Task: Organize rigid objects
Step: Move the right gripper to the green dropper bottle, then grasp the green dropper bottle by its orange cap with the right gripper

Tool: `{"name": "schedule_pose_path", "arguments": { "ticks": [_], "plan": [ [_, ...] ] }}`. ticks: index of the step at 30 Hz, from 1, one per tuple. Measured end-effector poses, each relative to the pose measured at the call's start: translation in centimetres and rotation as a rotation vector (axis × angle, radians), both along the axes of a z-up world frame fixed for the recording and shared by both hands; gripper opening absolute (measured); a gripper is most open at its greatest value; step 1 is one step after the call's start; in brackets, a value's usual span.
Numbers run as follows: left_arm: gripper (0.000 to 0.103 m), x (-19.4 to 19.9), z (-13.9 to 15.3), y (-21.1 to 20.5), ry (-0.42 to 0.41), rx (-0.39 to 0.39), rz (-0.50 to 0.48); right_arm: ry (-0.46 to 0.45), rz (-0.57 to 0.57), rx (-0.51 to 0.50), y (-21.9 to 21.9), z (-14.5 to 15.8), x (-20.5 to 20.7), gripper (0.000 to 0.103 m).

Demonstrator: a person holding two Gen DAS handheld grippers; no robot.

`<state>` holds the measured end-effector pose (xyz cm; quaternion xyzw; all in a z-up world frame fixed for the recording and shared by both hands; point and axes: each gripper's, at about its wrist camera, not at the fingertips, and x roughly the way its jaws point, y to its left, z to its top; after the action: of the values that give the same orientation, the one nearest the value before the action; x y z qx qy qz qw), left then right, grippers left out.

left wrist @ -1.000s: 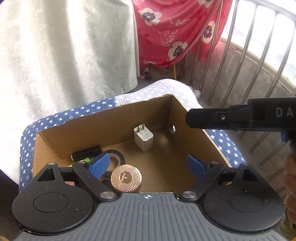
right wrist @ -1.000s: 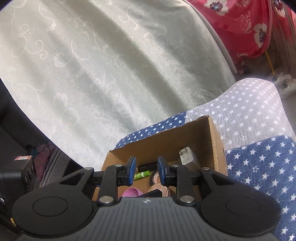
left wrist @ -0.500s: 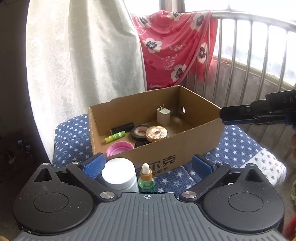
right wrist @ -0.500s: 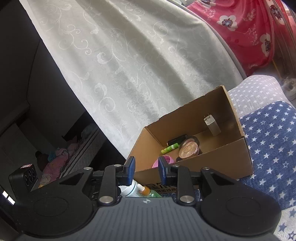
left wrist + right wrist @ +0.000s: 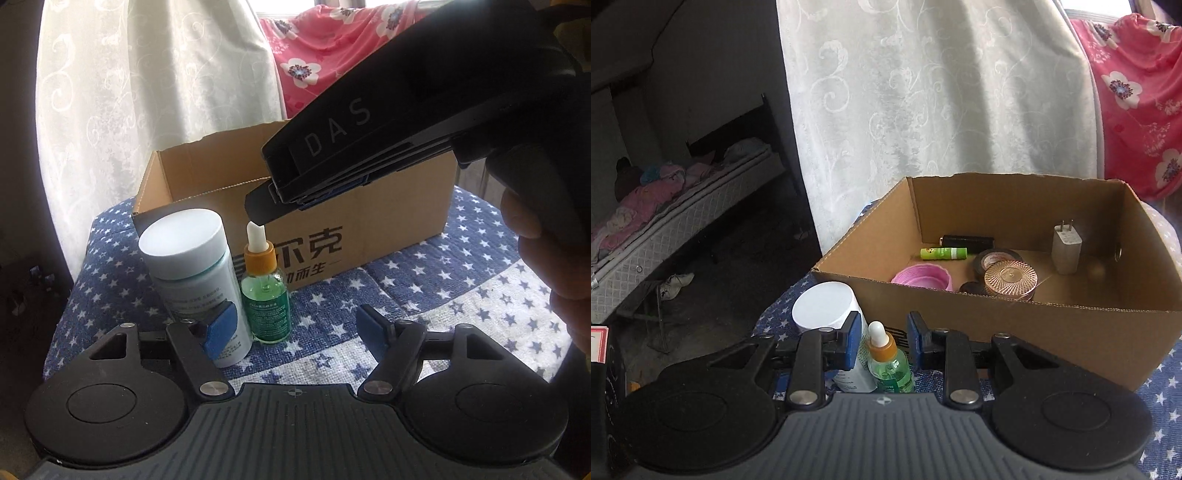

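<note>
A green dropper bottle (image 5: 264, 295) with an orange collar and a white-capped pill bottle (image 5: 192, 266) stand side by side on the star-patterned cushion (image 5: 406, 295), in front of a cardboard box (image 5: 388, 221). My left gripper (image 5: 299, 332) is open and empty, low in front of both bottles. My right gripper (image 5: 882, 341) is open, its pads on either side of the dropper bottle (image 5: 886, 363) without touching it. In the left wrist view its body (image 5: 369, 122) hangs just above the dropper tip. The pill bottle (image 5: 827, 314) stands left of it.
The box (image 5: 1052, 332) holds a white charger (image 5: 1066, 248), a rose-gold round lid (image 5: 1010, 278), a tape roll (image 5: 993, 258), a pink lid (image 5: 923, 278), a green tube (image 5: 943, 253) and a black cylinder (image 5: 966, 242). A white curtain (image 5: 923, 92) hangs behind. A bed (image 5: 665, 221) stands left.
Both grippers pulled back from over the box and came down low in front of it. The right gripper opened a little and now straddles the dropper bottle.
</note>
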<state>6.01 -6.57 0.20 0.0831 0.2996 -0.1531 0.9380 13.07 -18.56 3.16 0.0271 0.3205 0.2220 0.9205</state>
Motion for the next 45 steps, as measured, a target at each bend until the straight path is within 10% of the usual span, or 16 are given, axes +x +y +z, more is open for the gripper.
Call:
{"name": "schedule_pose_path", "arguments": {
  "ticks": [17, 45],
  "plan": [
    [0.065, 0.1, -0.7, -0.2, 0.031, -0.016, 0.009, 0.028, 0.031, -0.048, 1.3, -1.1, 1.2, 0.01],
    [0.069, -0.5, -1.4, -2.0, -0.001, 0.013, -0.042, 0.041, -0.073, -0.032, -1.9, -0.9, -2.2, 0.01]
  ]
}}
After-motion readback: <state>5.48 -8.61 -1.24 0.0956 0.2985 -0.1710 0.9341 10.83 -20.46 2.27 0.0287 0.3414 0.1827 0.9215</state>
